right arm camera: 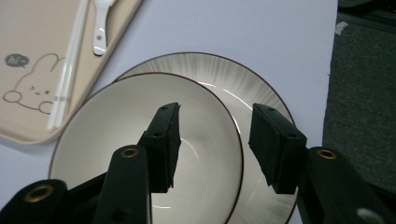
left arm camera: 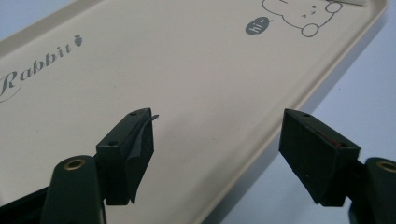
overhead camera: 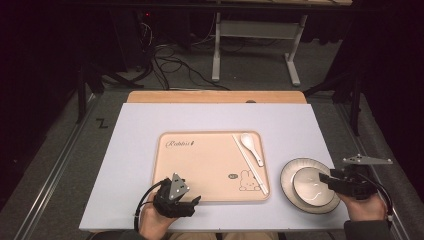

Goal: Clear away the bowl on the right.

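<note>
Glossy round bowl [right arm camera: 140, 154] on ribbed plate [right arm camera: 261, 93], right gripper [right arm camera: 215, 140] jaws spread astride its rim, left gripper [left arm camera: 217, 154] jaws released

Left gripper [overhead camera: 192, 202] held low, jaws spread wide, right gripper [overhead camera: 326, 178] jaws parted

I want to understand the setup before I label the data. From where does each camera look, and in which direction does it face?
High view: above the person's side, looking forward and down on the table; both hands show, with the left gripper and right gripper.
Left gripper view: rides on the left gripper, looking along its open jaws over the tray edge.
Right gripper view: rides on the right gripper, its open jaws astride the bowl rim, the bowl on a plate.
Shared: both gripper views show the tray's rabbit drawing.
</note>
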Action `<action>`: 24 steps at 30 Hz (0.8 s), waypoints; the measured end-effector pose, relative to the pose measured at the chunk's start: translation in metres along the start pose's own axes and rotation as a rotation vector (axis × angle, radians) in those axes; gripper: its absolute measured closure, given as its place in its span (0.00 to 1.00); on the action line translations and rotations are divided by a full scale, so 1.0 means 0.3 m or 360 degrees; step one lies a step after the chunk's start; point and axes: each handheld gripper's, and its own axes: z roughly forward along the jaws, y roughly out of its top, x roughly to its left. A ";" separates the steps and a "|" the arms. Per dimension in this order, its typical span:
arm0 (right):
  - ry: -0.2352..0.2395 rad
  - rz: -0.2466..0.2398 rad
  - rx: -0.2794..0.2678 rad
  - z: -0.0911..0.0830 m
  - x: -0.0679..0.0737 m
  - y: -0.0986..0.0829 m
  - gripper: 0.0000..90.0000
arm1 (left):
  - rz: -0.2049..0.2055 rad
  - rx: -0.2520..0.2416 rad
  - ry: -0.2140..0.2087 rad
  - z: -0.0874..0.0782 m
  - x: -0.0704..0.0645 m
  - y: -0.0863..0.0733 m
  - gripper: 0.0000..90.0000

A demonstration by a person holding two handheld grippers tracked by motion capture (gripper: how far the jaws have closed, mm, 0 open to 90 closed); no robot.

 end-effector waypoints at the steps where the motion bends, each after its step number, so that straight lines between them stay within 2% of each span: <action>1: -0.0003 0.0010 0.0017 0.006 -0.005 -0.002 0.59 | 0.0006 0.0000 0.0004 -0.003 -0.003 0.000 0.30; 7: 0.0020 0.0051 0.0088 0.057 -0.023 -0.015 0.61 | -0.0004 0.0001 0.0001 0.000 0.000 -0.001 0.30; 13: 0.0066 0.0055 0.0151 0.112 -0.029 -0.022 0.70 | 0.0000 -0.0001 0.0002 -0.002 -0.001 -0.002 0.30; 18: 0.0074 0.0054 0.0185 0.132 -0.029 -0.025 0.74 | 0.0000 -0.0004 0.0000 -0.004 -0.003 -0.003 0.30; 24: 0.0123 0.0053 0.0226 0.141 -0.036 -0.019 0.81 | -0.0005 0.0004 0.0006 -0.004 -0.005 -0.005 0.30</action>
